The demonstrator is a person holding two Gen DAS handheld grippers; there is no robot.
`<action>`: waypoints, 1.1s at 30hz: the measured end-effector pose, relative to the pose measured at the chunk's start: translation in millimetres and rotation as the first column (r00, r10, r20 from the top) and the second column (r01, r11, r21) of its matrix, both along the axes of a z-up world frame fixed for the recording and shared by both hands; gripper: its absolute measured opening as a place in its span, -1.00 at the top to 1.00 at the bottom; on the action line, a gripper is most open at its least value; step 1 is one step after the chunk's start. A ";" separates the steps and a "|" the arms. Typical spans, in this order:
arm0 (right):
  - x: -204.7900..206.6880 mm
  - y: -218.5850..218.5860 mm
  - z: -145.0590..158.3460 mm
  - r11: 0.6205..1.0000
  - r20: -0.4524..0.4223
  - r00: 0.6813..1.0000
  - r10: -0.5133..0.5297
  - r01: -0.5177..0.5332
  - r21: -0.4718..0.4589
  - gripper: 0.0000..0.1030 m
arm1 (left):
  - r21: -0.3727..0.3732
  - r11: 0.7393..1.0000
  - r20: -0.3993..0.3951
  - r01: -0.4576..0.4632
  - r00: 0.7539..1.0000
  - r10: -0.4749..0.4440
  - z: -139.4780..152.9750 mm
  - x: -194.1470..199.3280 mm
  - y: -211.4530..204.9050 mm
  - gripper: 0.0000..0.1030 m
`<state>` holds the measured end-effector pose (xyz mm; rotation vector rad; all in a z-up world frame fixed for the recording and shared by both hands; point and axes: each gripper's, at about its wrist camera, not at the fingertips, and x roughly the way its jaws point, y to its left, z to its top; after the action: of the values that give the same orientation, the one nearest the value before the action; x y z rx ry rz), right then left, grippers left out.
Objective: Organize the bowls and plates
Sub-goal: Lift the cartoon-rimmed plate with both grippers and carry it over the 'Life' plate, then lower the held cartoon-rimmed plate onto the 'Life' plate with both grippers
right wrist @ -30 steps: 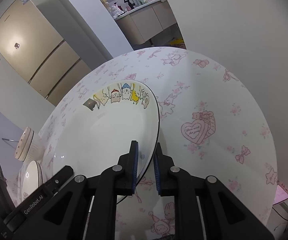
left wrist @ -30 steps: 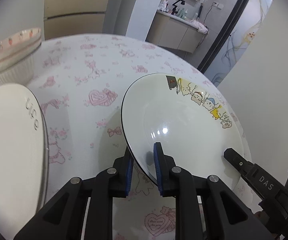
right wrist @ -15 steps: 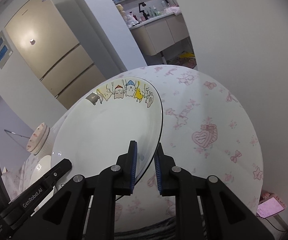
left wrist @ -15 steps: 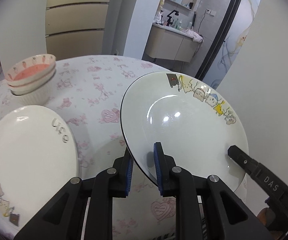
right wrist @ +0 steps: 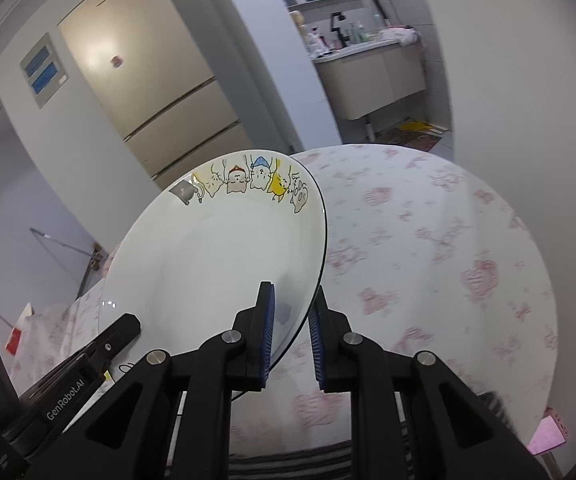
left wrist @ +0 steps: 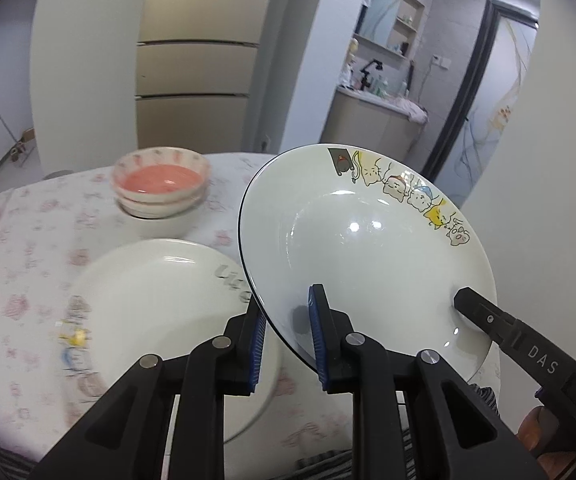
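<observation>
A white cartoon-rimmed plate (left wrist: 367, 240) is held in the air, tilted, by both grippers. My left gripper (left wrist: 286, 320) is shut on its near left rim. My right gripper (right wrist: 291, 312) is shut on its right rim, and the plate also shows in the right wrist view (right wrist: 224, 256). A second white plate (left wrist: 156, 300) lies flat on the table below and left of the held one. Stacked pink-lined bowls (left wrist: 162, 186) stand behind it.
The round table has a pink-patterned cloth (right wrist: 427, 248). A wall stands close on the right. A fridge (left wrist: 196, 92) and a bathroom vanity (left wrist: 371, 124) are beyond the table. A pink object (right wrist: 547, 436) sits beyond the table's right edge.
Both grippers have lifted the cartoon plate higher and carried it left. It now overlaps the second plate's right edge, and the bowls have come nearer the middle of the left view.
</observation>
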<state>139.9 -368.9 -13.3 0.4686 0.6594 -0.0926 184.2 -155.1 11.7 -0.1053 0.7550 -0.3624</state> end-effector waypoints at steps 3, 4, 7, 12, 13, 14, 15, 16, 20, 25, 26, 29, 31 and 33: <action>4.0 21.5 6.8 0.999 0.003 0.999 0.037 -0.037 -0.016 0.68 | 0.013 0.999 0.042 -0.042 0.998 0.042 10.6 -5.6 20.9 0.56; 6.0 28.1 8.3 0.999 0.003 0.999 0.051 -0.051 -0.014 0.68 | 0.015 0.998 0.049 -0.054 0.997 0.053 12.6 -5.8 25.6 0.56; 10.6 48.0 14.2 0.996 0.006 0.996 0.089 -0.089 0.000 0.67 | -0.007 0.996 0.072 -0.094 0.993 0.094 24.0 -8.8 52.4 0.56; 14.1 82.4 23.4 0.989 0.025 0.989 0.144 -0.144 -0.022 0.66 | 0.038 0.988 0.095 -0.152 0.984 0.148 30.0 -12.4 82.4 0.55; 15.0 87.8 23.8 0.988 0.026 0.987 0.157 -0.156 -0.020 0.66 | 0.059 0.984 0.094 -0.170 0.982 0.164 29.4 -12.8 86.7 0.55; 15.8 95.2 23.9 0.985 0.026 0.985 0.172 -0.171 -0.020 0.66 | 0.070 0.979 0.100 -0.189 0.978 0.182 29.3 -14.5 92.8 0.55; 15.7 101.8 23.9 0.984 0.023 0.984 0.178 -0.178 -0.026 0.65 | 0.065 0.978 0.104 -0.198 0.976 0.191 29.0 -16.7 99.6 0.55; 15.7 107.8 23.5 0.983 0.021 0.983 0.182 -0.182 -0.032 0.65 | 0.064 0.977 0.103 -0.204 0.975 0.197 28.1 -17.6 105.5 0.55; 19.6 127.2 17.6 0.979 0.006 0.979 0.205 -0.205 -0.011 0.65 | 0.056 0.970 0.091 -0.235 0.969 0.229 23.1 -18.3 128.8 0.55; 24.6 146.8 5.7 0.971 -0.024 0.971 0.239 -0.239 -0.004 0.65 | 0.063 0.965 0.071 -0.256 0.965 0.252 9.6 -18.1 149.1 0.54; 25.1 149.7 3.3 0.970 -0.029 0.970 0.243 -0.243 -0.006 0.65 | 0.066 0.964 0.068 -0.256 0.965 0.252 6.8 -18.1 150.2 0.54; 26.5 155.9 -3.0 0.968 -0.042 0.967 0.250 -0.250 -0.005 0.65 | 0.055 0.966 0.051 -0.254 0.966 0.252 -1.6 -18.7 157.2 0.53; 27.9 160.5 -7.2 0.967 -0.051 0.966 0.254 -0.255 -0.012 0.65 | 0.055 0.965 0.041 -0.255 0.967 0.253 -8.1 -17.1 160.1 0.52; 29.9 163.9 -12.3 0.966 -0.064 0.965 0.256 -0.257 -0.017 0.65 | 0.052 0.965 0.027 -0.256 0.967 0.255 -15.7 -14.9 162.4 0.52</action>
<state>169.8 -204.9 -25.6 0.3533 0.7735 0.1303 169.3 7.4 -4.0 -0.1450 0.7215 -0.0963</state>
